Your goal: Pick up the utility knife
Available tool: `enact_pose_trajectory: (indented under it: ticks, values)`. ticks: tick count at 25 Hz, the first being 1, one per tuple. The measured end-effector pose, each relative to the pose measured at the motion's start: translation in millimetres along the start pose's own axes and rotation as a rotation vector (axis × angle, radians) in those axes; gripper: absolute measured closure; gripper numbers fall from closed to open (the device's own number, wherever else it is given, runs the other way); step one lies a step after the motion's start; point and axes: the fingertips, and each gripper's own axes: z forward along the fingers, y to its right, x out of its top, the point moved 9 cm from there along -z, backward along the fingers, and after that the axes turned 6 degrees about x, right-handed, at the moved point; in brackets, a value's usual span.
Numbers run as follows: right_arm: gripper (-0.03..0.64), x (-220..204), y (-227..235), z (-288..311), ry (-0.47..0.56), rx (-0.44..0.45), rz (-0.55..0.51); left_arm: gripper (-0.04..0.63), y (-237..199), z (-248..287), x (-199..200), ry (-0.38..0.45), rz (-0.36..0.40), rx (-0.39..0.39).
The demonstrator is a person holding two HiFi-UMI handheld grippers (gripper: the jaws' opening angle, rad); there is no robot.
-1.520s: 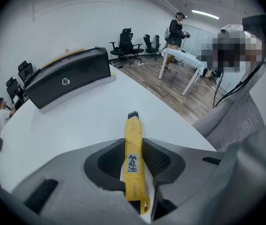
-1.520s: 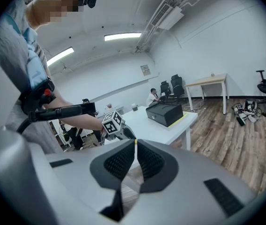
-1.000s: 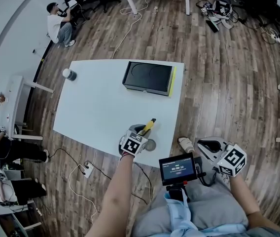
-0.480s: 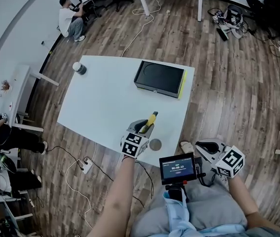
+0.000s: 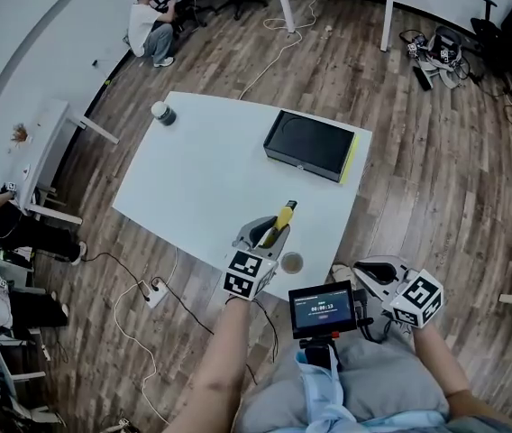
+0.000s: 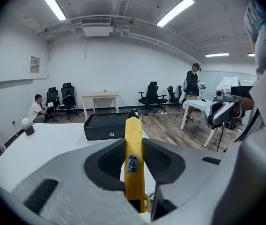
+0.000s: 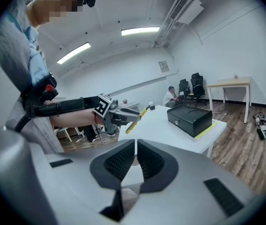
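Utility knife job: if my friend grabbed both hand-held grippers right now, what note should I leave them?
Left hand-held gripper: shut on the yellow utility knife, holding it in the air above the near edge of the white table.
Right hand-held gripper: shut, nothing in it, off the table by the person's lap.
Done: the knife is picked up.
Left: probably nothing but holding on tight.
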Motion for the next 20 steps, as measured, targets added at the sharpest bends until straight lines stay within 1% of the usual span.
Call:
enact_pose_trajectory:
  ticks: [6, 20]
  values:
    - [0.584, 0.8, -5.8, 4.6, -0.001, 0.013, -0.006, 0.471, 7.5, -21.5, 10.5, 0.065, -0.014, 0.014]
    - [0.584, 3.5, -22.1, 8.5, 0.007, 0.033, -0.035, 0.471, 26.1, -60.7, 18.9, 0.137, -0.042, 0.030]
